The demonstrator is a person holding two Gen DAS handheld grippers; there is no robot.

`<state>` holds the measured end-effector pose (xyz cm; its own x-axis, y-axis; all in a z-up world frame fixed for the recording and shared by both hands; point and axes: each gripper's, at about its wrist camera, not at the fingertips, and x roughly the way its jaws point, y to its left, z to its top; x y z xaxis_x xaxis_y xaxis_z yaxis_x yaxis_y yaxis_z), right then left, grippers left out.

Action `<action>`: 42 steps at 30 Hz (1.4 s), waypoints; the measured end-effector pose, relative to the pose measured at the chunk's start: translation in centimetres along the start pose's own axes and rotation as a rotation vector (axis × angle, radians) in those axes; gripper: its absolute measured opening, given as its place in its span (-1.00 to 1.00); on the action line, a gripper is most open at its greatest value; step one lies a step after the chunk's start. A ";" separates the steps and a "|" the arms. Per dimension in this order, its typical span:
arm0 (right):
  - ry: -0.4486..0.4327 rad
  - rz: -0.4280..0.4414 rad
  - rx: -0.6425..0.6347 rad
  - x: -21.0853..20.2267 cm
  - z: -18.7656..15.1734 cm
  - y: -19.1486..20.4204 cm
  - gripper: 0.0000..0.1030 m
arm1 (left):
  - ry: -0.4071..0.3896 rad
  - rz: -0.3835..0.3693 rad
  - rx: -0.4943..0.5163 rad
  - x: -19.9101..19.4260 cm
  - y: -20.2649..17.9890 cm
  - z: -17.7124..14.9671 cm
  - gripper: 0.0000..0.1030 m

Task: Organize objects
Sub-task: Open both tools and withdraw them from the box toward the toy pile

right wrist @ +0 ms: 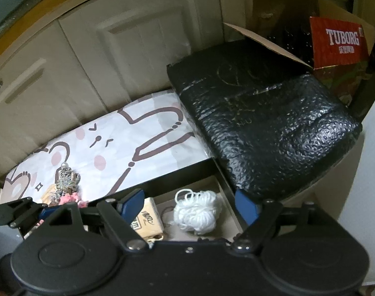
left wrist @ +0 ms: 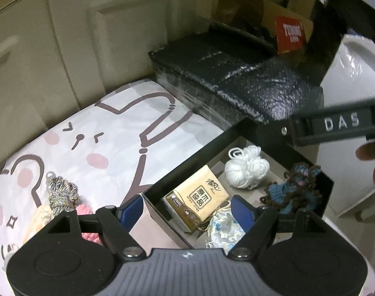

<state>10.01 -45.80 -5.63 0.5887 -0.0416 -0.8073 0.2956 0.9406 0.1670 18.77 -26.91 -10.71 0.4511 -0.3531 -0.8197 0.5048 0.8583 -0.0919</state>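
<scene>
An open black box (left wrist: pixel 187 170) sits beside a cartoon-print sheet. In it lie a tan tissue pack (left wrist: pixel 199 197), a white yarn ball (left wrist: pixel 246 167), a blue-brown knitted piece (left wrist: pixel 293 190) and a shiny floral pouch (left wrist: pixel 224 229). My left gripper (left wrist: pixel 187 209) is open and empty over the box's near corner. My right gripper (right wrist: pixel 191 203) is open and empty above the box, over the yarn ball (right wrist: pixel 197 212) and tissue pack (right wrist: pixel 146 222). A silver braided cord (left wrist: pixel 60 192) with a pearl and a pink fuzzy item (left wrist: pixel 89 222) lie on the sheet at left.
A black bubble-wrapped parcel (right wrist: pixel 266 123) lies behind the box. A red Tuborg carton (right wrist: pixel 340 42) stands at the back right. Cream cabinet doors (right wrist: pixel 138 49) line the back. The other gripper (left wrist: pixel 340 123) crosses the right of the left wrist view.
</scene>
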 end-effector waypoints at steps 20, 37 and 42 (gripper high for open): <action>-0.062 0.034 -0.049 -4.2 -0.9 1.3 0.60 | -0.071 0.070 -0.165 -5.6 1.5 -1.1 0.59; -0.094 0.031 -0.077 -6.9 -2.1 1.6 0.72 | -0.107 0.135 -0.299 -9.5 2.7 -2.5 0.79; -0.097 0.012 -0.100 -7.4 -2.7 1.6 0.87 | -0.112 0.147 -0.325 -9.9 2.9 -2.8 0.95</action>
<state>4.11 -43.05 -0.94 0.6627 -0.0583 -0.7466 0.2149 0.9698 0.1150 13.70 -19.93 -4.41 0.5880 -0.2403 -0.7723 0.1767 0.9700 -0.1672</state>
